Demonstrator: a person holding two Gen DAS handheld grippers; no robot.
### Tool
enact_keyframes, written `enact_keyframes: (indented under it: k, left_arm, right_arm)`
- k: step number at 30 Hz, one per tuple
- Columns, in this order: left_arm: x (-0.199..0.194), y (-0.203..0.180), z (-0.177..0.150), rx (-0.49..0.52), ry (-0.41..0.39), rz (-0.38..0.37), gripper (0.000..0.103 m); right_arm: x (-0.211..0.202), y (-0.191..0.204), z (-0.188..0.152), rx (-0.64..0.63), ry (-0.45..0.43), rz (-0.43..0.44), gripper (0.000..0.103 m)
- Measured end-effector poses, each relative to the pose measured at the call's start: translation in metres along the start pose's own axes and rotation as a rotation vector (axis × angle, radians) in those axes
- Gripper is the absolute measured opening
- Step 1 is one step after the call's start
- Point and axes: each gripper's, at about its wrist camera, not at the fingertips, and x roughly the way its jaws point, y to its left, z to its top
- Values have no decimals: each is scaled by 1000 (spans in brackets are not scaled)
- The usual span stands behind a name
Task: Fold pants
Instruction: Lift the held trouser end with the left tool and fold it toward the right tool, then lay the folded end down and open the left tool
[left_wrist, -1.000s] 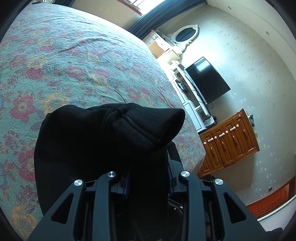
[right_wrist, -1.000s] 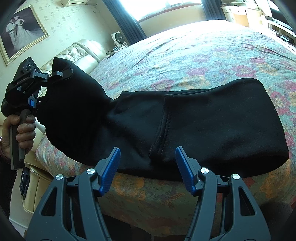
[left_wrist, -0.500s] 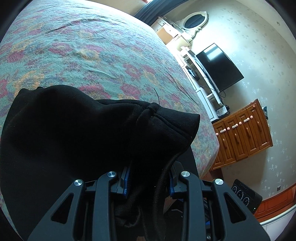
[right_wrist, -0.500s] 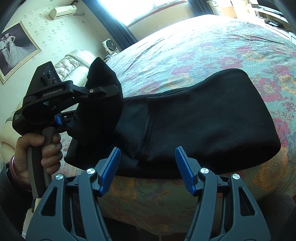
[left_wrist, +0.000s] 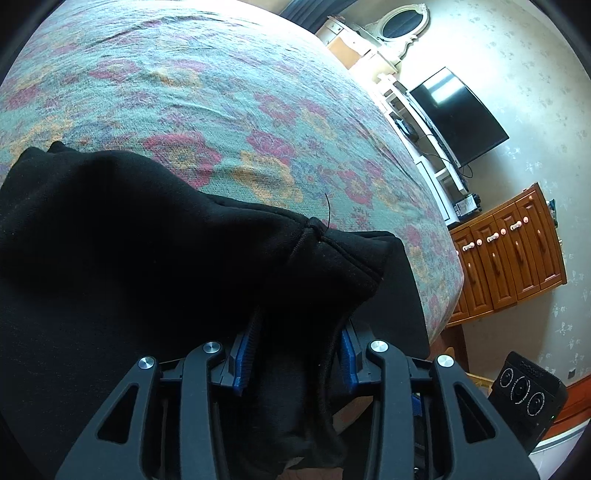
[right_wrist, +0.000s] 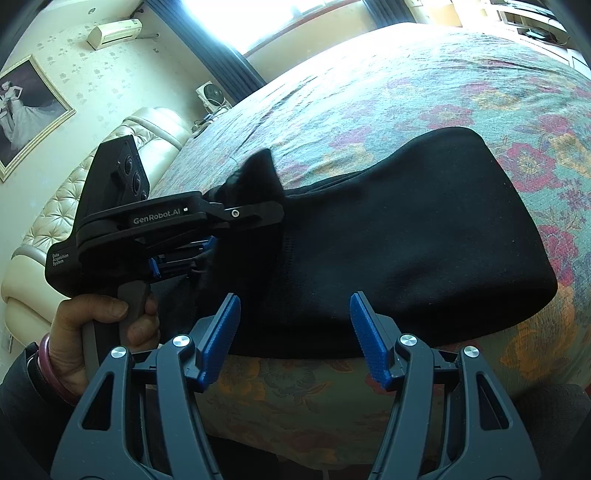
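Folding black pants (right_wrist: 406, 236) laid along the near edge of a floral bedspread (right_wrist: 461, 74); one end is pinched between the fingers of the left gripper (left_wrist: 295, 354) and carried over the rest of the garment; the right gripper (right_wrist: 295, 332) is held with fingers spread, empty, just before the hem. Bunched cloth may slip from the pinch, or the fold be laid crooked, since nothing is pinned down.
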Motion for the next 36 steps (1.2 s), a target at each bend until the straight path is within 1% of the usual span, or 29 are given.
enact_keyframes:
  k: [2, 4, 8, 9, 12, 14, 15, 16, 17, 18, 20, 23, 29, 30, 32, 34, 36]
  left_arm:
    - [2, 0, 0, -28, -5, -17, 44]
    - [1, -3, 0, -22, -8, -19, 45]
    - [0, -8, -1, -53, 5, -124, 47]
    - [1, -12, -1, -53, 11, -137, 47]
    - [-5, -25, -1, -1, 0, -128, 47]
    - [-15, -31, -1, 43, -24, -102, 47]
    - [-20, -33, -2, 57, -35, -103, 48]
    - [-28, -32, -4, 65, -53, -105, 50]
    - [-36, -31, -6, 66, -78, -97, 59]
    - [-47, -27, -9, 58, -111, -89, 64]
    - [-66, -14, -16, 28, -160, -95, 64]
    - [-89, 13, -25, -37, -216, -87, 64]
    - [-135, 66, -44, -119, -345, 13, 65]
    - [-142, 76, -46, -137, -365, 26, 67]
    - [-150, 95, -50, -176, -386, 46, 72]
    - [-154, 111, -53, -201, -397, 70, 72]
    - [-154, 124, -54, -220, -401, 97, 72]
  right_arm:
    - [0, -2, 0, 9, 1, 2, 62]
    - [0, -5, 1, 17, 1, 4, 62]
    - [-2, -8, 2, 29, -4, 3, 62]
    - [-2, -9, 2, 36, -5, 5, 62]
    - [-4, -12, 2, 52, -8, 9, 62]
    - [-5, -16, 4, 61, -12, 12, 62]
    - [-5, -18, 5, 66, -12, 14, 62]
    - [-6, -18, 6, 75, -13, 19, 62]
    - [-8, -19, 7, 80, -17, 23, 62]
    - [-10, -17, 7, 78, -27, 24, 62]
    - [-13, -9, 9, 56, -38, 45, 62]
    - [-13, 7, 12, 21, -24, 83, 62]
    - [4, 39, 20, -77, 16, 97, 62]
    - [6, 44, 21, -89, 18, 94, 62]
    - [8, 54, 23, -113, 18, 90, 62]
    - [9, 62, 25, -137, 23, 83, 62]
    - [16, 71, 26, -157, 50, 59, 61]
